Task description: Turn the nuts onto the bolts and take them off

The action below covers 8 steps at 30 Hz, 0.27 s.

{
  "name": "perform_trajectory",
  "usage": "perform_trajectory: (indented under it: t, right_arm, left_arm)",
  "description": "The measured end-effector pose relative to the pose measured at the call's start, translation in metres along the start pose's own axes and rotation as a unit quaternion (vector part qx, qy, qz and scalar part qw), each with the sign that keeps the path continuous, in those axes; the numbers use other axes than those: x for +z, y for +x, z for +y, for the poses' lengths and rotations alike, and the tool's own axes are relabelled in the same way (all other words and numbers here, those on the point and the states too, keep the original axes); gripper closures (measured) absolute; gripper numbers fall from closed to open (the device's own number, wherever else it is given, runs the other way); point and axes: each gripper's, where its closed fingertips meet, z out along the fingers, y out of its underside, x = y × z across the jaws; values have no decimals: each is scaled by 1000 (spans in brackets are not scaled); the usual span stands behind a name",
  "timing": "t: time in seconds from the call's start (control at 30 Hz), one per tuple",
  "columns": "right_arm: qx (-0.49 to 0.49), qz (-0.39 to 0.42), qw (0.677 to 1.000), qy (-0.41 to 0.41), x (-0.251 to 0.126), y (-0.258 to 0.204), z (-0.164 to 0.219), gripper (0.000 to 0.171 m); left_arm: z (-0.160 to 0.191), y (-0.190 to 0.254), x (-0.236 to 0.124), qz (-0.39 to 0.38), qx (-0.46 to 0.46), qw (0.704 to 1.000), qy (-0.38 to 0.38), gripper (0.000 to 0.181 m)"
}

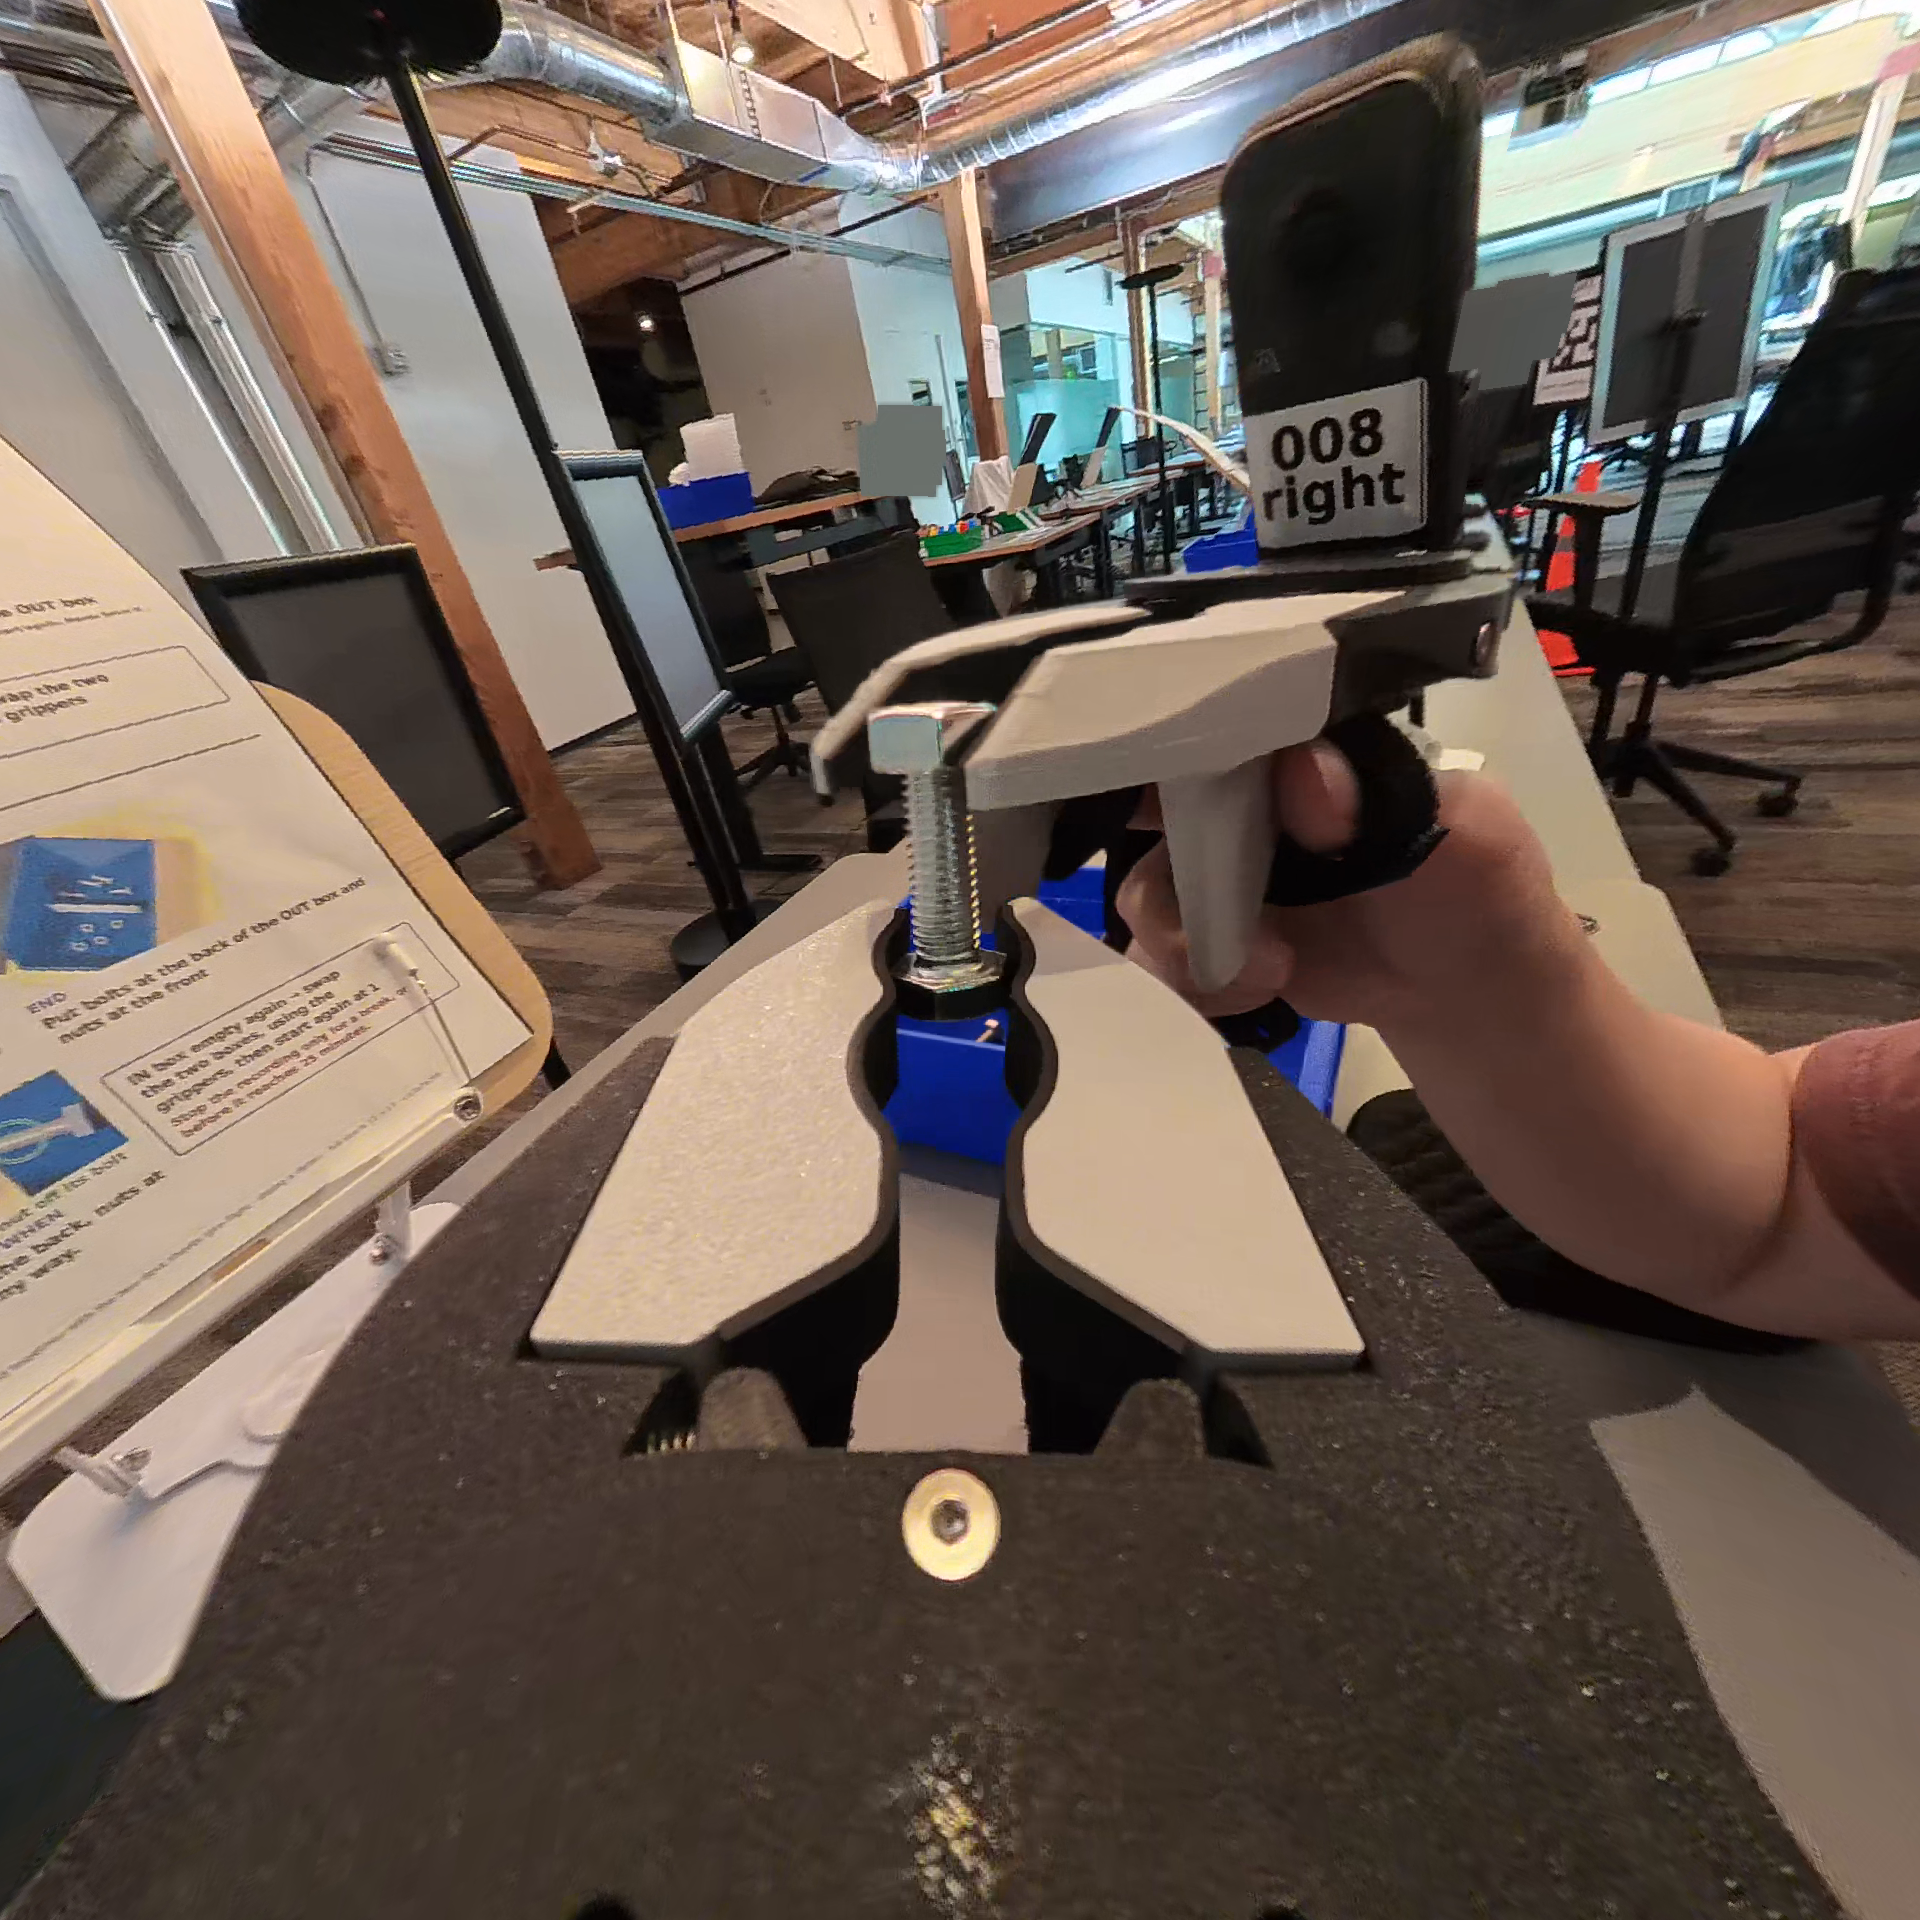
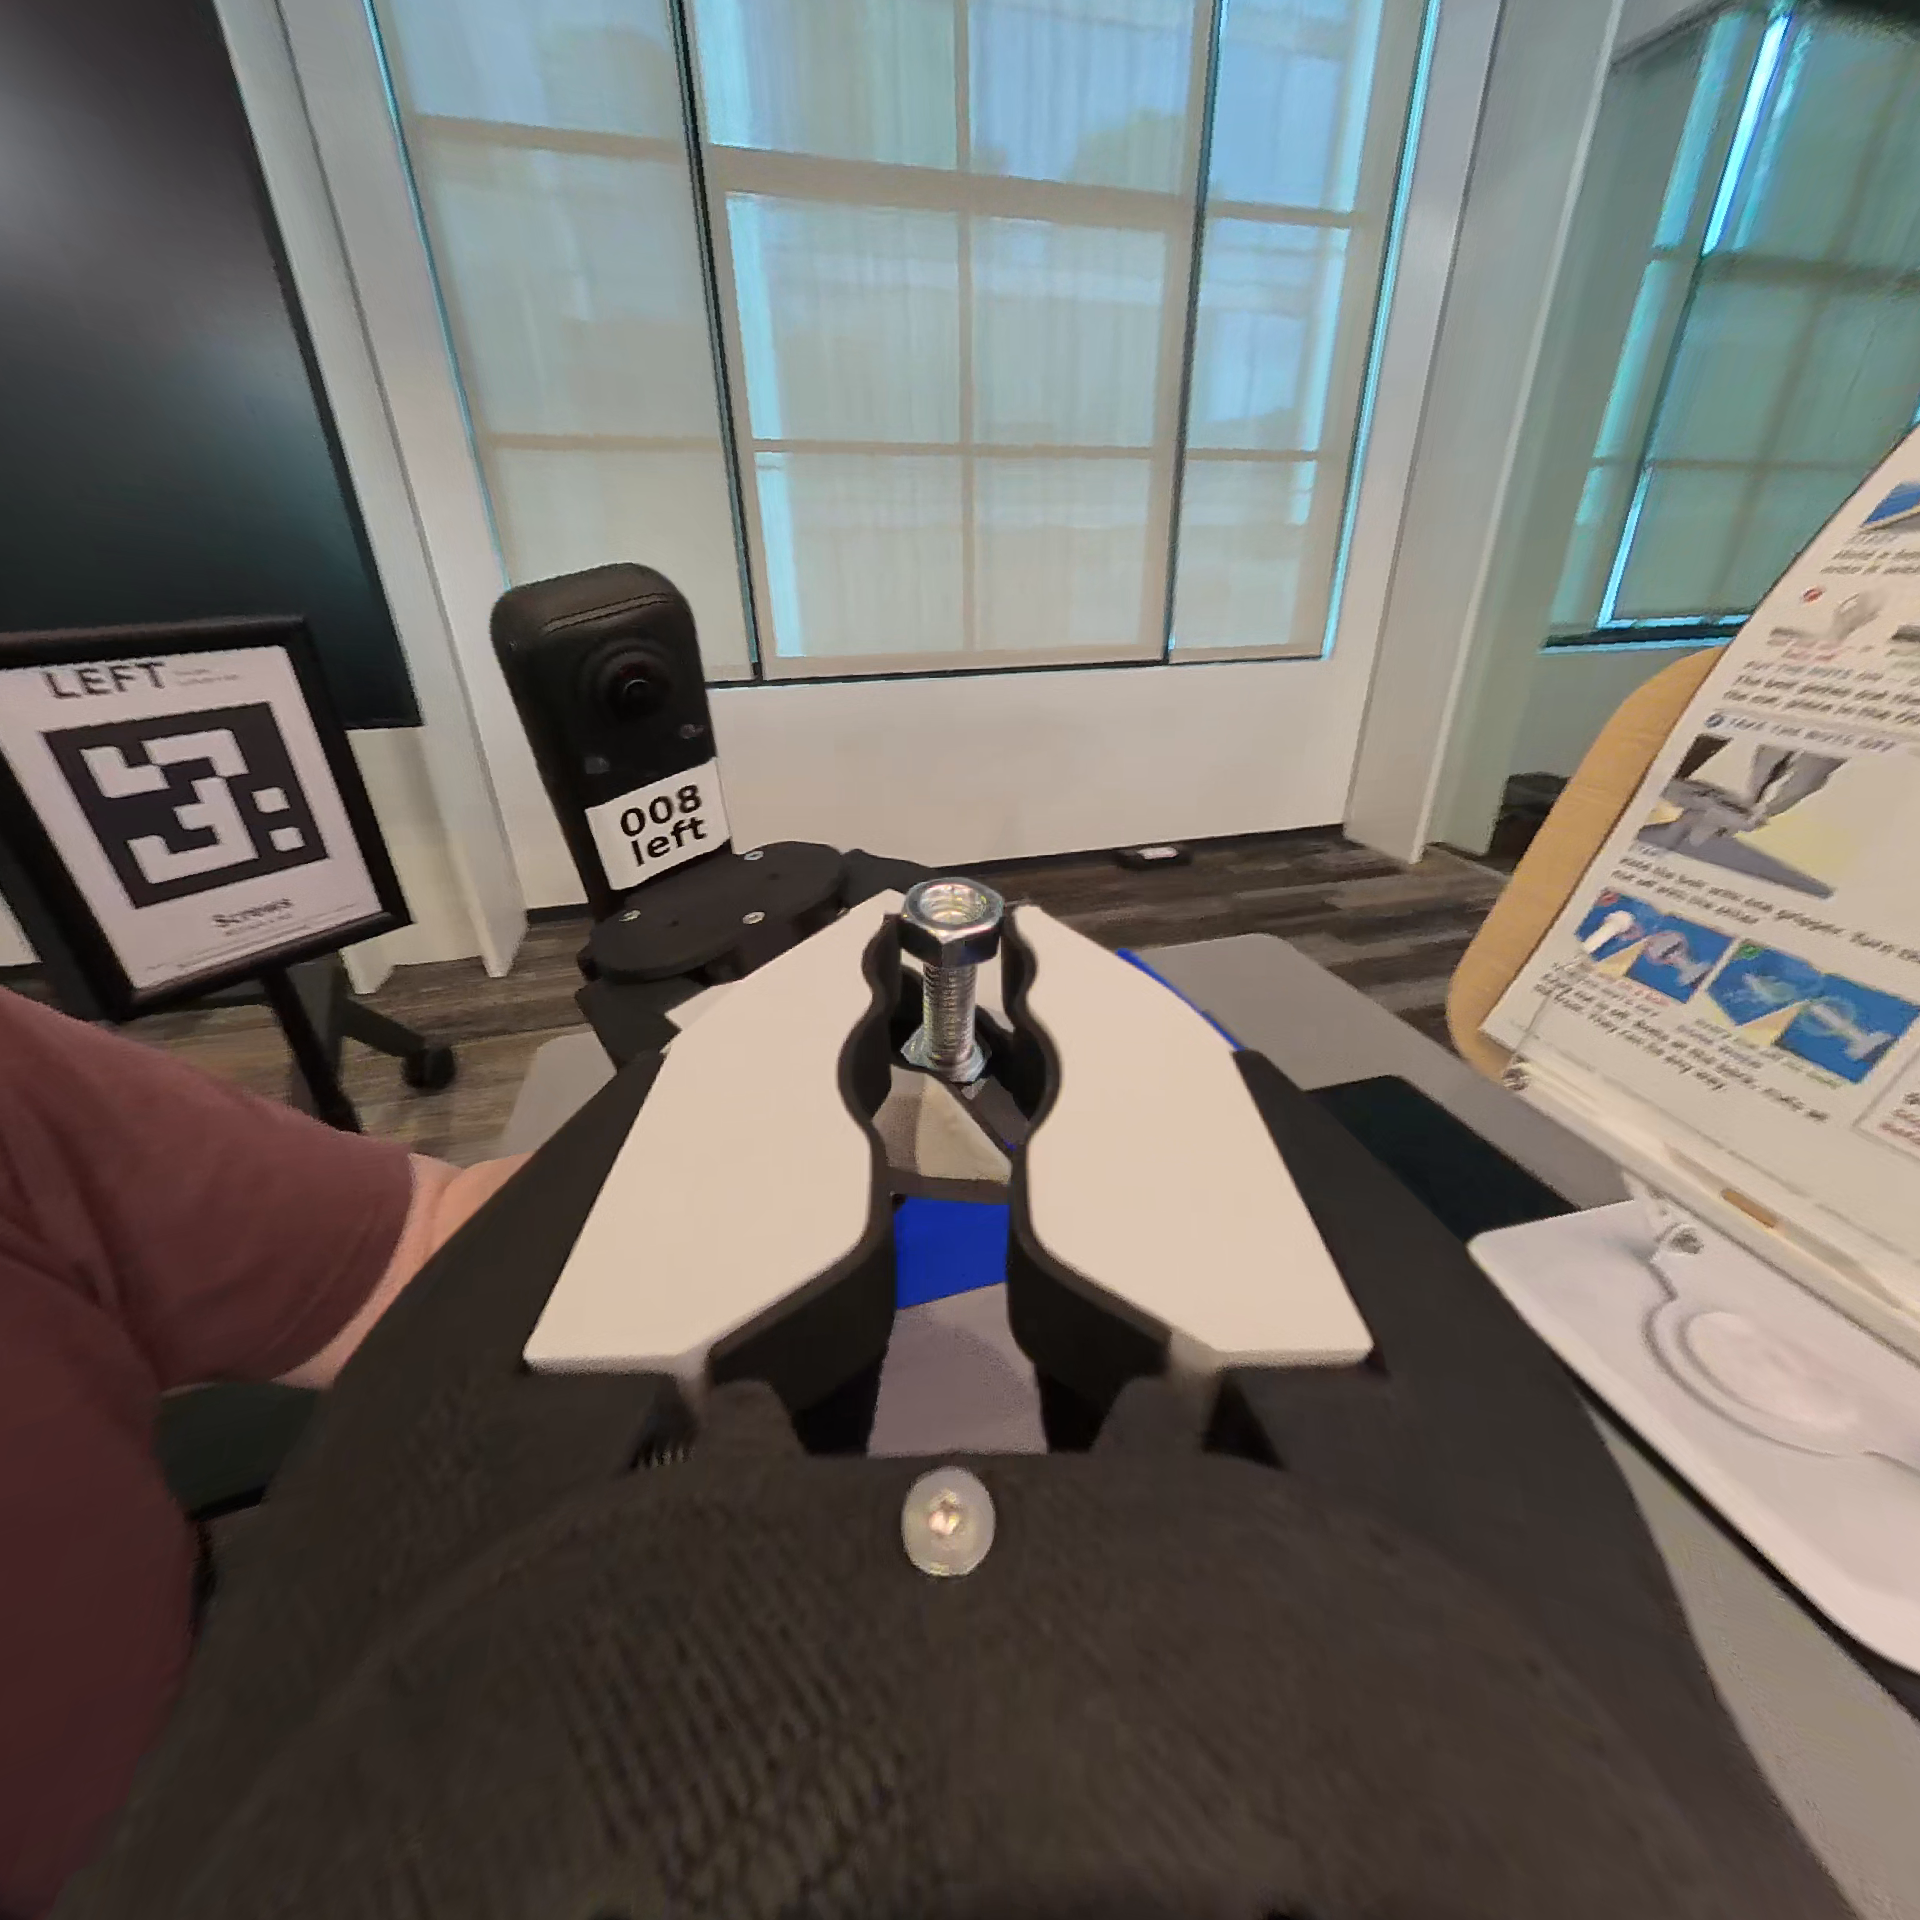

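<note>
A silver bolt [image 1: 940, 852] stands upright between my two grippers. My right gripper [image 1: 906, 732] comes in from the right and is shut on the bolt's head [image 1: 920, 732]. My left gripper [image 1: 956, 930] is shut on the hex nut [image 1: 945, 982], which sits low on the thread. In the right wrist view my right gripper [image 2: 956, 930] clamps the bolt's head [image 2: 951, 925] at its tips. There the nut [image 2: 945, 1055] lies below the head, with the left gripper's fingertips [image 2: 940, 1127] at it. The bolt's lower end is hidden.
A blue bin [image 1: 951, 1101] lies on the grey table [image 1: 1621, 707] under the grippers and also shows in the right wrist view [image 2: 945, 1252]. An instruction board [image 1: 208, 935] stands at the left. A person's hand [image 1: 1434, 935] holds the right gripper. Office chairs [image 1: 1766, 540] stand behind. Spacing between my two grippers at the tips: around 4 cm.
</note>
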Motion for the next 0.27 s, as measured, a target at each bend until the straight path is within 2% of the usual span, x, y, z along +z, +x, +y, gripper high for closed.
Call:
perform_trajectory:
  t: [0.13,0.2,0.27]
  right_arm:
    - [4,-48,999,-2,-3,-7,-1,153]
    - [5,-110,994,-5,-8,-18,-2,153]
    - [15,-196,980,-12,-17,-33,-1,153]
  left_arm:
    - [-1,7,-1,31,-14,999,1,166]
    - [-4,19,-3,93,-39,995,4,166]
    - [-7,43,-9,196,-91,976,-1,166]
